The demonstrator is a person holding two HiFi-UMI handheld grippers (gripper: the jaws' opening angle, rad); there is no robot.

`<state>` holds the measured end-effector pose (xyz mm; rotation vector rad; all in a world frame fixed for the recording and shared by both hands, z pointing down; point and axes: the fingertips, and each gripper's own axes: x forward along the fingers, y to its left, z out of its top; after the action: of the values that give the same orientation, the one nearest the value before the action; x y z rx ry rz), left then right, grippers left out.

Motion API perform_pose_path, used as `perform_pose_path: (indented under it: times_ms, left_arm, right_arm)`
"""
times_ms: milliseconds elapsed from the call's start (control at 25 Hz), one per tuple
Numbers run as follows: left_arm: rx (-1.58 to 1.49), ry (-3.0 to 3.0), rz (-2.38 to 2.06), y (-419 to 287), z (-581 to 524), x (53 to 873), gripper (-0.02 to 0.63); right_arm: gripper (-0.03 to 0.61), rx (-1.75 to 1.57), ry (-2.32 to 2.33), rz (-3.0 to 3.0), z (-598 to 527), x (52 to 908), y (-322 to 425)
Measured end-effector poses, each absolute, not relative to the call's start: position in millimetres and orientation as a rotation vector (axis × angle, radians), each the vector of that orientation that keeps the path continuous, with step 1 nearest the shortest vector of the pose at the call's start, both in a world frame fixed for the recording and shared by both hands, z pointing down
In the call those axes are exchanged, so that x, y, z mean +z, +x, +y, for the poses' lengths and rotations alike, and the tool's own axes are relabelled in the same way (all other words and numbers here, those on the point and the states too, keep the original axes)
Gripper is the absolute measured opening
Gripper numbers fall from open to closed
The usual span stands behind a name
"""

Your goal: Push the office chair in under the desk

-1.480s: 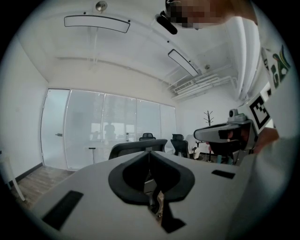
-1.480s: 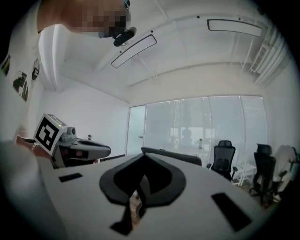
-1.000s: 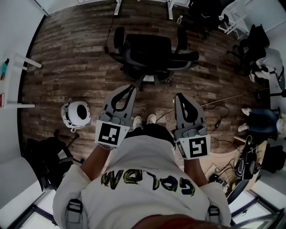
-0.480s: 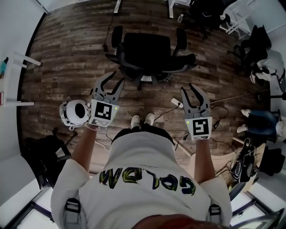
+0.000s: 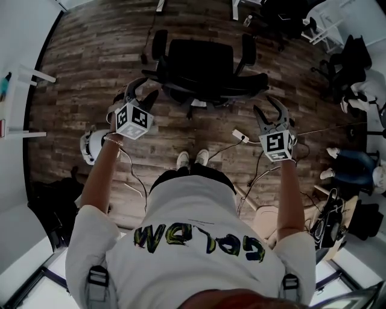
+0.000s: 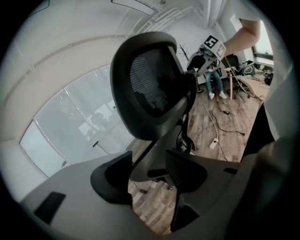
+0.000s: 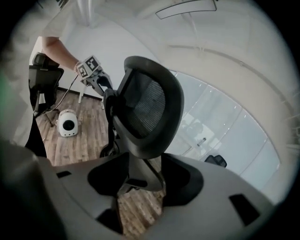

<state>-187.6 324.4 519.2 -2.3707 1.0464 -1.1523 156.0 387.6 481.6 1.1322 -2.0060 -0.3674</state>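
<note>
Office chair (image 5: pixel 202 66) is standing out on the wooden floor (image 5: pixel 84 66), well away from the floor's edges. Its backrest (image 5: pixel 241 84) is turned toward me and its seat is facing two white legs (image 5: pixel 160 6) at the floor's far edge. Whether those belong to the desk I cannot tell.

I am holding my left tongs (image 5: pixel 142 96) by the left end of the backrest and my right tongs (image 5: pixel 269 108) by its right end, one on each flank of the chair. Both pairs have just been opening and are now standing released, with the jaws well apart and the pads pressing on nothing.

Looking along either pair, the mesh of the backrest is rising ahead of the gap. Its support stem is lining up between the jaws, farther off than the pads. Whether either pair is touching the chair I cannot tell.

A white round device (image 5: pixel 90 145) is sitting on the floor near my left arm. A white power strip (image 5: pixel 240 136) with its cable is lying on the floor between the chair and my shoes (image 5: pixel 194 160).
</note>
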Motion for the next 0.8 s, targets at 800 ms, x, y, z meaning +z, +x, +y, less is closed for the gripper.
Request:
perform_pose_path:
  times_ms: [800]
  left_arm:
    - [-1.388, -2.203, 0.711, -183, 253, 587, 0.216]
  right_arm:
    - [0.209, -0.381, 0.799, -1.792, 302, 579, 173]
